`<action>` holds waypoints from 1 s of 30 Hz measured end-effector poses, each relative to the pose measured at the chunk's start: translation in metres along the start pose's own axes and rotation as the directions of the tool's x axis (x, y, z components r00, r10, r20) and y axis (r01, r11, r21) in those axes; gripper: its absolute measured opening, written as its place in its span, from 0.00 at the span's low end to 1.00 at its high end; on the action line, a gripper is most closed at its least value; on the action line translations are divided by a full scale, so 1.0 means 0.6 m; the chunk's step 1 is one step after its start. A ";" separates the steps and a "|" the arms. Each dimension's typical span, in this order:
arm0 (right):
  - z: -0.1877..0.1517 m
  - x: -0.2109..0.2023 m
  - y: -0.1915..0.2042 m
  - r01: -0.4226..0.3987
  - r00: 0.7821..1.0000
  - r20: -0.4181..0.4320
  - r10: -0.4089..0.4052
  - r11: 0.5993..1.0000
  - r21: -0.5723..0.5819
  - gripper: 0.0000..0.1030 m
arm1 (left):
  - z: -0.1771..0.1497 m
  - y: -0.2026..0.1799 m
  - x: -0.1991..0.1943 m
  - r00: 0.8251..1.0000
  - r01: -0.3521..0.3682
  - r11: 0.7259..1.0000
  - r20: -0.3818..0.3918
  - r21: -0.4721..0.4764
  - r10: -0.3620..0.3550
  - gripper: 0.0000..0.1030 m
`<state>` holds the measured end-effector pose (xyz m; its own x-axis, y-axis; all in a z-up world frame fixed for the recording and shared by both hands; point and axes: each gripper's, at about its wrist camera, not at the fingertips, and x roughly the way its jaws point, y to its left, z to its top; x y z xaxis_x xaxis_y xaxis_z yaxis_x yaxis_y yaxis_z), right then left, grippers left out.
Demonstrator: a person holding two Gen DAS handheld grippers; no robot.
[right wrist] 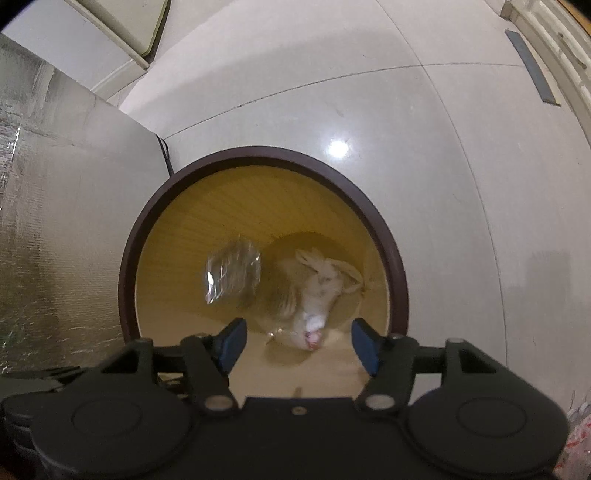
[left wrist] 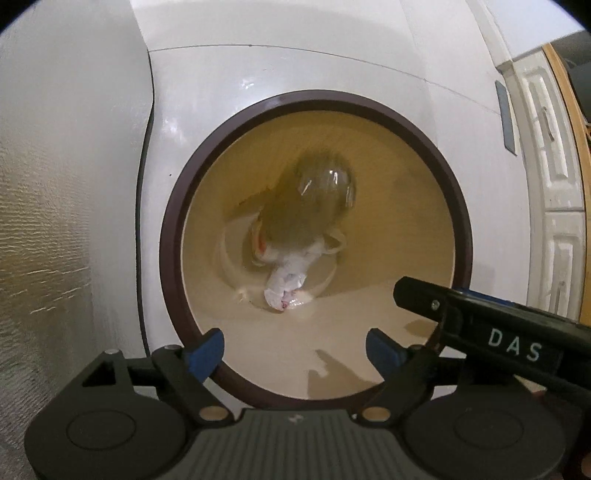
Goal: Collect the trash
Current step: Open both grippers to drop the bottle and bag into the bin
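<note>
Both my tongs hang spread and empty over the bin (left wrist: 173,236), pointing almost straight down. The trash lies below them on the bin's bottom: a crumpled tissue (right wrist: 317,295) beside clear plastic wrap (right wrist: 232,273). My left tongs (left wrist: 295,350) see my right tongs (right wrist: 299,345) close beside them; the right view shows the wrap apart from the tissue.

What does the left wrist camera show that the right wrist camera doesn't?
Only the left wrist view shows the other tool, marked DAS, reaching in from the right.

Only the right wrist view shows the pale appliance at the top left and a black cable beside the bin's rim.

Both show the round bin from above, with a clear plastic piece and crumpled white tissue inside, and open blue-tipped fingers.
</note>
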<state>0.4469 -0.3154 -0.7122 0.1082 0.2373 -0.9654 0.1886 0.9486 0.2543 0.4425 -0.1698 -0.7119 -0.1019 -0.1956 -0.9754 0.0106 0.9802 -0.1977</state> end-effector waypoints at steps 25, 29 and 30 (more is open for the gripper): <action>-0.029 -0.166 -0.005 -0.037 0.995 0.086 0.045 0.995 -0.087 1.00 | -0.067 -0.006 -0.142 0.993 -0.064 0.998 0.094 -0.017 0.065 1.00; -0.043 -0.198 -0.002 -0.002 0.994 0.105 0.016 0.992 -0.128 1.00 | -0.086 0.002 -0.180 0.990 -0.078 0.996 0.116 -0.040 0.082 1.00; -0.047 -0.205 -0.003 0.006 0.994 0.106 0.009 0.991 -0.135 1.00 | -0.091 0.002 -0.192 0.989 -0.082 0.996 0.123 -0.042 0.087 1.00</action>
<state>0.4058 -0.3402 -0.5953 0.2123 0.2219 -0.9517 0.0553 0.9696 0.2384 0.3997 -0.1446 -0.5946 0.0223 -0.1123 -0.9934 -0.0225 0.9934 -0.1128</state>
